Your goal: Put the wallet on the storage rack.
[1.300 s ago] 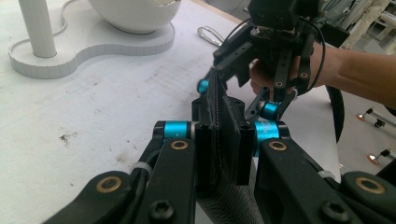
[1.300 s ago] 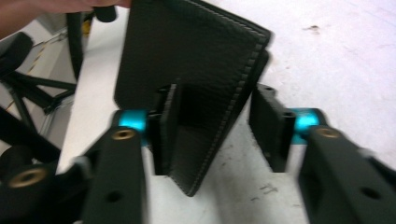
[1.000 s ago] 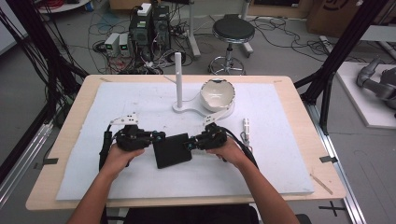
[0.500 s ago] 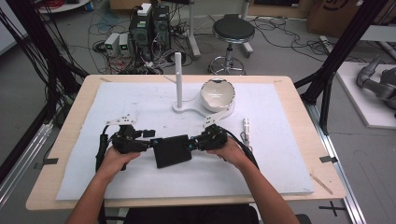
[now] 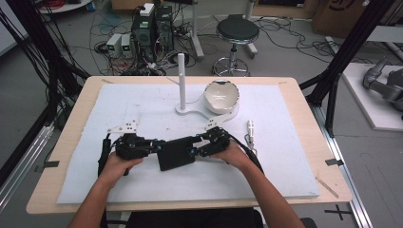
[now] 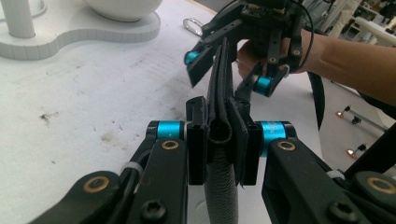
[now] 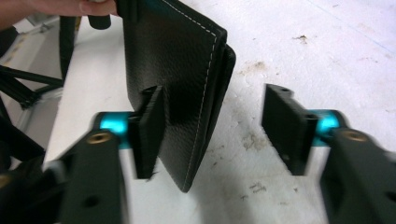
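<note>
Right hand-held gripper (image 7: 215, 135) now spread off the black wallet (image 7: 180, 79).

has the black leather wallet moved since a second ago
No. The black leather wallet sits in the same place below the white post stand, with no clear shift.

A black leather wallet (image 5: 176, 152) with pale stitching along its edge is held folded shut just above the white table mat (image 5: 285, 142), at about 6 o'clock from the white post stand (image 5: 181, 80). Its spine end is clamped in the left gripper (image 6: 219, 140), its grained faces standing on edge.
</note>
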{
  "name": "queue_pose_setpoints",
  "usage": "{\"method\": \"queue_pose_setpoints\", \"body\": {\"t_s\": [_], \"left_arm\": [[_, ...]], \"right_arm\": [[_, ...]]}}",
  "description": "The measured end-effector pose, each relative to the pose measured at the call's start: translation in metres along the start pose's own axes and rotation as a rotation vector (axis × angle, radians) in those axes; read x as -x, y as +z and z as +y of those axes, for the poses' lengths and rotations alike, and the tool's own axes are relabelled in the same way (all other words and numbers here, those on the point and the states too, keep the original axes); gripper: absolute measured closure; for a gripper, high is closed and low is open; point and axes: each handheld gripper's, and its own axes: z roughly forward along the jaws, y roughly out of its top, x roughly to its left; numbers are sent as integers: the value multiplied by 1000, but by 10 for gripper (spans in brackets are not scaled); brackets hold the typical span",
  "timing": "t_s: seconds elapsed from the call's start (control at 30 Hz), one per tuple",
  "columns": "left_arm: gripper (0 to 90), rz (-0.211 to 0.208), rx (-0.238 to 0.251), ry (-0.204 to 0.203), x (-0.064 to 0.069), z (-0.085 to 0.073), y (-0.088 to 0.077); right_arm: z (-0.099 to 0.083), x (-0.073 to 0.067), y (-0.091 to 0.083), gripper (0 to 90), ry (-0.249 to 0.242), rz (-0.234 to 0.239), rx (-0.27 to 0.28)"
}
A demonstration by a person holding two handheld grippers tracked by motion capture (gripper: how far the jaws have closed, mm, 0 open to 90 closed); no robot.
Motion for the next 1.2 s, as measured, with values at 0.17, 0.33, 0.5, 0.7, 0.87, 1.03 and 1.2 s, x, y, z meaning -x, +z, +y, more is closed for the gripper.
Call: {"method": "queue_pose_setpoints", "body": {"t_s": [0.17,0.33,0.5,0.7,0.87,1.03,1.2], "left_arm": [[779,-3,3,11,1,3,3],[632,77,34,-49,0,4,2],[351,215,92,-112,-6,7,-13],[211,429,87,-67,-7,7,-38],[211,536,85,-35,-8,4,-52],[212,553,94,-24,-10,0,-55],[214,568,92,-22,-13,-4,-54]], "right_arm": [[1,-4,7,620,-32,67,-18],[3,-4,0,782,-29,111,-5],[5,-9,-12,799,-53,49,6],[4,-11,-38,798,-51,-71,25],[1,-10,-74,798,20,-188,64],[2,-8,-98,797,53,-262,85],[5,-8,-126,798,96,-345,109]]}}
